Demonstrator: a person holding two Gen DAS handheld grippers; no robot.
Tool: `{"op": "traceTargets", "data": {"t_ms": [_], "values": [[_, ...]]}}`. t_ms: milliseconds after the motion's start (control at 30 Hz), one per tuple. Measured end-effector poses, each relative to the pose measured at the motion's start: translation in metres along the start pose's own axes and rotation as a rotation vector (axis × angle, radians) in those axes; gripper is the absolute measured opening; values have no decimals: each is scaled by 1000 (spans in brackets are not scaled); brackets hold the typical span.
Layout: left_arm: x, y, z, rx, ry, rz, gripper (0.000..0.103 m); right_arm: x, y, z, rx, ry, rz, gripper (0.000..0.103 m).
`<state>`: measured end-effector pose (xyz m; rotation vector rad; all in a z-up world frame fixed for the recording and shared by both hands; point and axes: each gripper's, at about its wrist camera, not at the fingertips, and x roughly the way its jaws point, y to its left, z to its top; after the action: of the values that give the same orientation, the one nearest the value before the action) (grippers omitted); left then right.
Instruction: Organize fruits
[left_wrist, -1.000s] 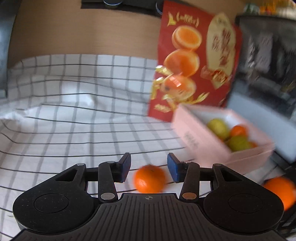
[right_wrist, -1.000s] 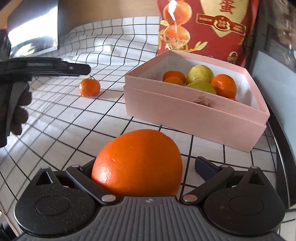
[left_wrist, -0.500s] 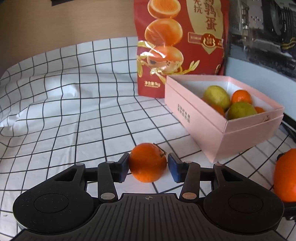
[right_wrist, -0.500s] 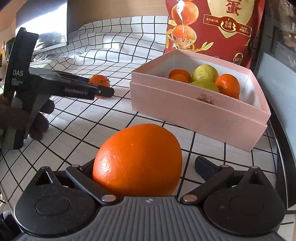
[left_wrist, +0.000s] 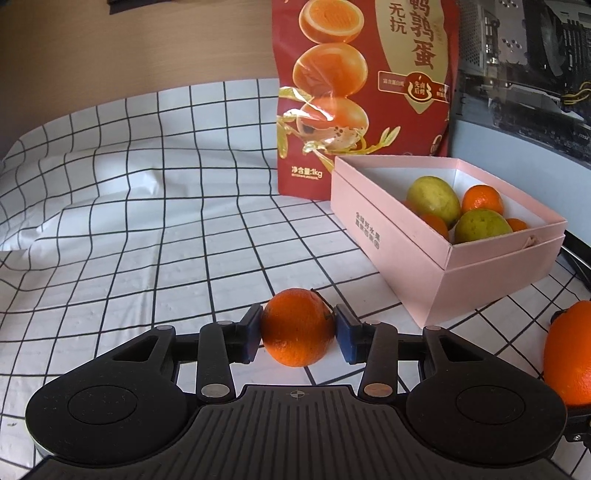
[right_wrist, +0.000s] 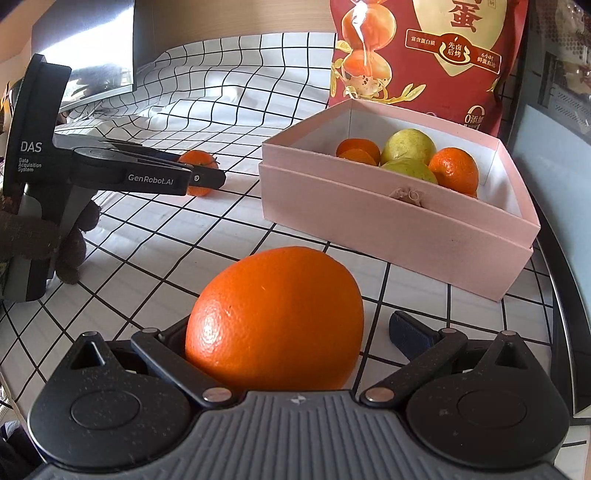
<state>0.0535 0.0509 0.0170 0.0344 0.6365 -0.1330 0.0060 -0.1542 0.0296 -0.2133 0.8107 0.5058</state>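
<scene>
A small mandarin (left_wrist: 297, 326) lies on the checked cloth between the blue pads of my left gripper (left_wrist: 297, 328). The jaws are closing and both pads touch its sides. In the right wrist view the same mandarin (right_wrist: 197, 158) shows behind the left gripper (right_wrist: 201, 179), which a gloved hand (right_wrist: 70, 243) holds. A large orange (right_wrist: 275, 317) rests between the fingers of my right gripper (right_wrist: 291, 328). It leans on the left finger, and the right pad (right_wrist: 406, 334) stands apart from it. The pink box (left_wrist: 480, 273) holds several mandarins and two yellow-green fruits.
A red snack bag (left_wrist: 362, 92) stands upright behind the pink box (right_wrist: 369, 218). The large orange (left_wrist: 569, 354) shows at the right edge of the left wrist view. A dark device and a grey panel border the cloth on the right. The cloth (left_wrist: 147, 221) is rumpled at the left.
My left gripper has swung toward the mandarin and come down around it. Its pads have closed from a gap on each side to touching it. The right gripper and large orange have not moved.
</scene>
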Motion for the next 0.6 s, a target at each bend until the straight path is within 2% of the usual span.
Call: {"op": "traceTargets", "data": {"t_ms": [100, 300, 500, 600], "values": [[-8, -2, -2, -27, 2, -33, 46, 0, 0, 0, 2, 3, 0, 103], [-44, -13, -20, -160, 14, -201, 46, -2, 3, 0, 11, 15, -16, 103], [-63, -31, -42, -198, 25, -267, 46, -19, -4, -8, 28, 34, 36, 102], [-65, -36, -47, -203, 24, -291, 46, -34, -13, -16, 50, 15, 20, 101]]}}
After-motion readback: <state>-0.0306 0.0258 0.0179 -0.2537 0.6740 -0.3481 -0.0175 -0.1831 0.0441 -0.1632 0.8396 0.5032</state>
